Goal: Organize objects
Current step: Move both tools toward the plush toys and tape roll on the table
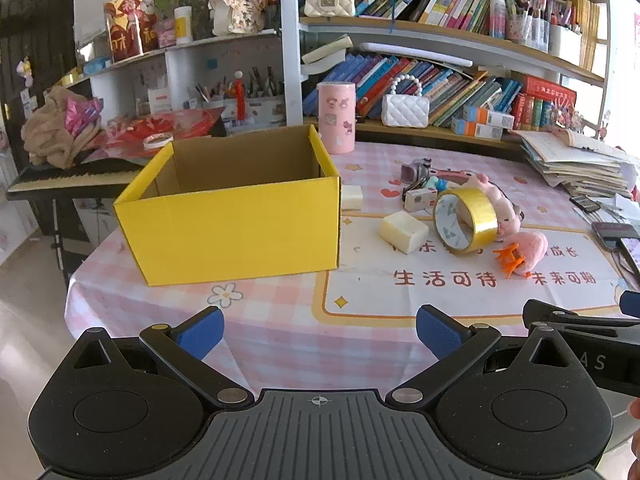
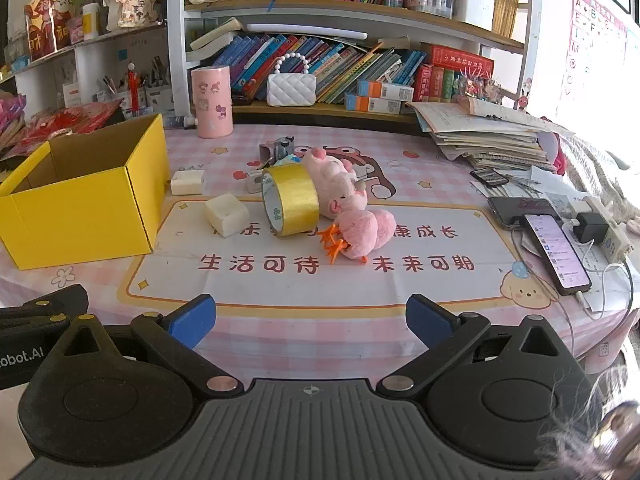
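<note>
An open yellow cardboard box (image 1: pixel 236 228) (image 2: pixel 76 204) stands on the left of the pink checked tablecloth (image 1: pixel 280 320); I see nothing in the part of its inside that shows. To its right lie a roll of gold tape (image 1: pixel 466 218) (image 2: pixel 290 200), a pink plush toy with orange feet (image 1: pixel 524 246) (image 2: pixel 352 216), two cream blocks (image 1: pixel 404 232) (image 2: pixel 226 214) (image 2: pixel 188 182) and small toys (image 1: pixel 418 172) behind. My left gripper (image 1: pixel 320 334) and right gripper (image 2: pixel 310 320) are both open and empty, over the near table edge.
A pink cylinder (image 2: pixel 212 102) and a white handbag (image 2: pixel 291 88) stand at the back by the bookshelves. Stacked papers (image 2: pixel 492 136), phones (image 2: pixel 556 252) and a charger with cables (image 2: pixel 588 228) fill the right side. A keyboard stand (image 1: pixel 68 180) is left of the table.
</note>
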### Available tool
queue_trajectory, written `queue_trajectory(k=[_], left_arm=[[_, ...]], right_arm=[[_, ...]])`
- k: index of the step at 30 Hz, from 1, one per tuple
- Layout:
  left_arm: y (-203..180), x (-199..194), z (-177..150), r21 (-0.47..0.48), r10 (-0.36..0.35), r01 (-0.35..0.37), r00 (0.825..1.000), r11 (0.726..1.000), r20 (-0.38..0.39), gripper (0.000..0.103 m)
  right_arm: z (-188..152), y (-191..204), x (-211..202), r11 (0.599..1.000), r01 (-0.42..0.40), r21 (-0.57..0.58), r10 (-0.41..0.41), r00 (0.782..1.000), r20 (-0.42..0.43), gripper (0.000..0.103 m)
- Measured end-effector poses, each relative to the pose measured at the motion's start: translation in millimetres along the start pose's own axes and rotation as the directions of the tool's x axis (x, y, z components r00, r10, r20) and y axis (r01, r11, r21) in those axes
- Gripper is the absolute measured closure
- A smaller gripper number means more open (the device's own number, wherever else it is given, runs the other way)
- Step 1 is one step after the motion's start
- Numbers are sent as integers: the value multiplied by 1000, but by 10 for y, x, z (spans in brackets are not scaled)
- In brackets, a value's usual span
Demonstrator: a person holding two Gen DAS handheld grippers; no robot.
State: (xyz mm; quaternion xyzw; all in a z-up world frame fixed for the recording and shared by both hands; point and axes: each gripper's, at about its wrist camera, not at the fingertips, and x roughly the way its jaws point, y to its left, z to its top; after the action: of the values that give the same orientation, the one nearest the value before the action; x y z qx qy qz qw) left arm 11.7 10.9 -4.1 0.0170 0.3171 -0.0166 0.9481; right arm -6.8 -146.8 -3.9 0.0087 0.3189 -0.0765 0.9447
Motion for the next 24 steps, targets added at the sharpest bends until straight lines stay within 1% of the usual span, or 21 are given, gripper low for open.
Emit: queue_trajectory(k=[10,19,24], left_arm=[[10,69,8,2,-2,2,1000,1000,-10,0],[-39,146,56,23,17,-17,1000,1000,-5,0],[-57,215,74,23,28,-28,999,999,-16,0]], right_arm=[[-22,34,64,1000,-10,5,10,1000,-5,2],[8,-1,182,999,-37,13,38,999,-32,4],[38,-26,232,999,-41,10,41,999,-25,4]])
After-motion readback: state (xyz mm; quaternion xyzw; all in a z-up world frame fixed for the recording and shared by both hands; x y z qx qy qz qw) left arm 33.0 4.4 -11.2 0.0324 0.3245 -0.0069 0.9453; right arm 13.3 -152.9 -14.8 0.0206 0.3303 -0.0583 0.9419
